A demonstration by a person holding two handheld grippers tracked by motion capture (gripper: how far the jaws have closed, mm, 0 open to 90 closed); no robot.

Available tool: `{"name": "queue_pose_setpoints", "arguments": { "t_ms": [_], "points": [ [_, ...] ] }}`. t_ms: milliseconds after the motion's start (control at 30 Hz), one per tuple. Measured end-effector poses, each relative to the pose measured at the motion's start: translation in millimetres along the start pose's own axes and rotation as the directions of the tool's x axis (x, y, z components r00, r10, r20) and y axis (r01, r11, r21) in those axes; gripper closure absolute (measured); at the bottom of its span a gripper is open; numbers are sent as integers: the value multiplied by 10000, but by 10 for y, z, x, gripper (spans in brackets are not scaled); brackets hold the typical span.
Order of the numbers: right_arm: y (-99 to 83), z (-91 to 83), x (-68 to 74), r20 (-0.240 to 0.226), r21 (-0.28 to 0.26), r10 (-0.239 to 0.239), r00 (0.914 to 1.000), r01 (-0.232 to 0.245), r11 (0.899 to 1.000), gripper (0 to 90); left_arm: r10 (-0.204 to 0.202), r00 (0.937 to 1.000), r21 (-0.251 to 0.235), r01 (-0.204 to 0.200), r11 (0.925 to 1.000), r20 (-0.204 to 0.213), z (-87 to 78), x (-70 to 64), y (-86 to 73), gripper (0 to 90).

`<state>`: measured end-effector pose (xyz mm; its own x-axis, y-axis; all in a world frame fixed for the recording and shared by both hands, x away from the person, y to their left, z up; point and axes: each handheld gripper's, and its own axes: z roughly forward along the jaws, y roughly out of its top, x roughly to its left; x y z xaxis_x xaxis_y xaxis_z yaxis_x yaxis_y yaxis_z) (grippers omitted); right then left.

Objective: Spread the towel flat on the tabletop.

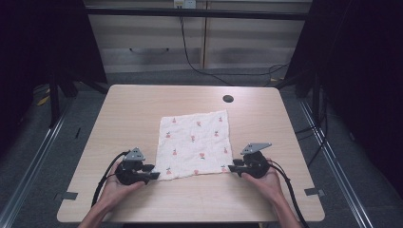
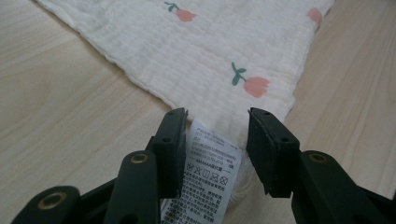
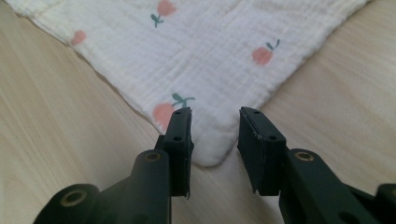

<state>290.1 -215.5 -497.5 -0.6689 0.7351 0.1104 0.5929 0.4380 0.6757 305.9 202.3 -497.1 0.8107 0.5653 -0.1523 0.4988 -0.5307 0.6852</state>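
Note:
A white cloth [image 1: 195, 144] printed with small pink flowers lies flat on the wooden table [image 1: 133, 102]. My left gripper [image 1: 153, 172] rests at the cloth's near left corner. In the left gripper view its jaws stand open around that corner [image 2: 261, 116] and a white care label [image 2: 208, 175]. My right gripper [image 1: 231, 167] sits at the near right corner. In the right gripper view its open jaws straddle the rounded corner [image 3: 212, 149], with the cloth [image 3: 205, 56] spreading away beyond.
A round black cable hole [image 1: 228, 99] sits near the table's far edge. Bare wood [image 1: 204, 199] runs between the cloth and the near edge. Cables [image 1: 190, 57] trail across the floor behind the table.

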Motion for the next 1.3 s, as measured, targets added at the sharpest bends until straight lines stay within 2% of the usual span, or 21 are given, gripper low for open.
{"name": "queue_pose_setpoints", "arguments": {
  "t_ms": [100,133,167,200,233,267,333,367,567,667,767,867,1000,1100,1233,1300],
  "points": [
    [-13,4,4,-33,-8,16,10000,-16,10000,653,199,9997,39,-199,9998,-137,9,-26,6,565],
    [-14,5,6,28,-27,-67,10000,67,10000,679,236,9996,-3,-236,9997,-185,15,-35,6,566],
    [-15,6,11,-113,-26,-138,9998,138,9999,718,434,9988,129,-431,9990,-207,11,-39,11,569],
    [-14,8,21,-102,-25,-215,9997,215,9998,761,455,9989,32,-455,9990,-127,17,-50,8,611],
    [-12,11,35,-143,-31,-238,9996,237,9997,803,650,9977,71,-649,9979,-199,19,-61,7,666],
    [-12,9,52,-124,-3,-282,9995,282,9996,833,668,9978,72,-667,9977,-59,20,-70,11,720],
    [-11,9,80,-112,-26,-210,9997,210,9998,859,755,9971,104,-755,9971,64,20,-86,13,871],
    [-12,6,83,-180,-46,-262,9995,261,9996,863,690,9976,64,-690,9976,30,22,-87,11,886],
    [-60,-74,139,-361,-10,-175,9992,175,9998,866,15,9995,0,-15,10000,330,-48,-14,-54,892],
    [-107,-108,194,-543,-91,-211,9983,206,9997,865,-84,9984,2,84,10000,558,-79,-51,-100,892],
    [-155,-138,249,-544,45,-126,9984,129,9999,865,-7,9982,53,4,10000,603,-96,-113,-123,891],
    [-216,-209,294,-642,0,-51,9979,52,10000,865,-149,9969,43,146,9999,775,-118,-173,-169,891],
    [-310,-278,360,-704,116,60,9975,-52,9999,865,2,9972,135,-12,9999,749,-159,-242,-204,890],
    [-334,-300,396,-704,83,-55,9975,62,9999,864,-14,9964,131,3,9999,851,-168,-318,-239,889],
    [-380,-320,385,-706,124,71,9975,-63,9999,863,-40,9930,192,17,9998,1182,-195,-373,-285,886],
    [-412,-346,391,-764,144,125,9970,-114,9998,860,-45,9935,231,19,9997,1139,-211,-384,-291,881]
  ]
}}
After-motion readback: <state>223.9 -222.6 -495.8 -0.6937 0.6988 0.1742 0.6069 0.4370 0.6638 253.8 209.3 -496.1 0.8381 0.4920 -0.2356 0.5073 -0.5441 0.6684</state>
